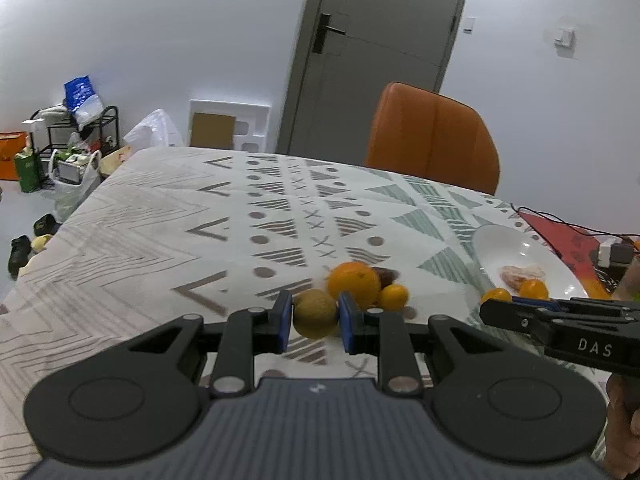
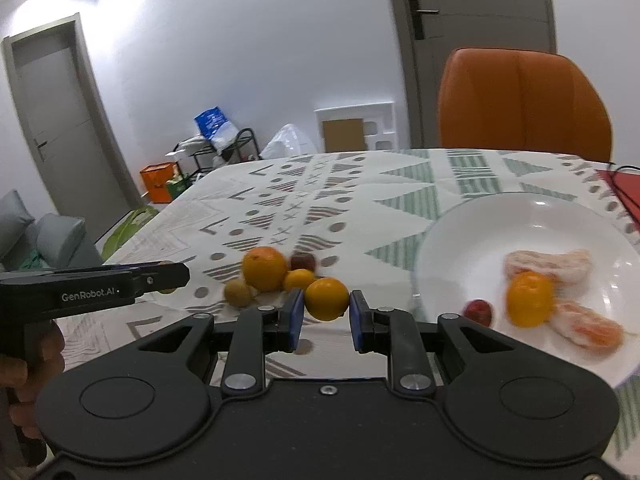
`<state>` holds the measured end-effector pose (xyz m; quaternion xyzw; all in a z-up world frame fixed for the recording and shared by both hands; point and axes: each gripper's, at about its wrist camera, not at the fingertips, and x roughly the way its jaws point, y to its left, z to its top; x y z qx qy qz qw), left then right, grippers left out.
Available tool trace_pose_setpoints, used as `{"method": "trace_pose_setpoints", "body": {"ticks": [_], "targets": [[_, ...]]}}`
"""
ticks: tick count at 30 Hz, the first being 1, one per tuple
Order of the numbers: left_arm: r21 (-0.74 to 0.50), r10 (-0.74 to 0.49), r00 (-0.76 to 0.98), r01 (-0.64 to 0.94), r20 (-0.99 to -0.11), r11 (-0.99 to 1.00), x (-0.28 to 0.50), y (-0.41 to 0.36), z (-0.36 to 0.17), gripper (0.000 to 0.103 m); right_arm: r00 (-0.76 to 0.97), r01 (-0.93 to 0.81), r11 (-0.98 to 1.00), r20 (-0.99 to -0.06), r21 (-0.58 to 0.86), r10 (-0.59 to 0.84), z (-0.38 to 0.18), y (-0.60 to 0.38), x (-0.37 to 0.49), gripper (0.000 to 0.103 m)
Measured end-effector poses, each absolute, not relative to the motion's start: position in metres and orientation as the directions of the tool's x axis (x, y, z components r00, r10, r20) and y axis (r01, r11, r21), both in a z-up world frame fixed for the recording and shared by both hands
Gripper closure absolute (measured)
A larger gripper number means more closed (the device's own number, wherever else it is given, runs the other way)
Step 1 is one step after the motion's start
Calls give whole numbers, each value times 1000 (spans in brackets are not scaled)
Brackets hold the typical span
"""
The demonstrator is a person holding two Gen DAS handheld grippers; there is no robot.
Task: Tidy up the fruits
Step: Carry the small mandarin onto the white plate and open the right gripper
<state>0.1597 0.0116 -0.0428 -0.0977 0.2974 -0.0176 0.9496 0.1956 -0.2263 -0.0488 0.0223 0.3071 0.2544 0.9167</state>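
Note:
In the left wrist view my left gripper [image 1: 316, 320] is shut on a round yellow-brown fruit [image 1: 315, 313], low over the patterned tablecloth [image 1: 160, 240]. Just beyond it lie a large orange [image 1: 354, 283], a small orange [image 1: 394, 297] and a dark red fruit [image 1: 387, 276]. My right gripper [image 2: 326, 314] is shut on a small orange [image 2: 327, 298], left of a white plate [image 2: 520, 220]. On that plate lie an orange [image 2: 530, 300], a small red fruit [image 2: 478, 312] and peeled citrus pieces [image 2: 548, 266]. Another brownish fruit [image 2: 236, 292] rests by the pile.
An orange chair [image 1: 434, 136] stands at the table's far side before a grey door [image 1: 380, 40]. A red mat with cables [image 1: 568, 240] lies behind the plate [image 1: 520, 252]. Bags and a rack [image 1: 76, 148] crowd the floor at the left.

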Motion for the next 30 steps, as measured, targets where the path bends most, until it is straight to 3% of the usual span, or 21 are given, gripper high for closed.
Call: {"method": "trace_pose_setpoints", "body": {"ticks": [30], "targets": [[-175,-246,796,178,-553,968,191,-88,-37,80,779,-246,946,-539,209,321,-50,-336,186,80]]}}
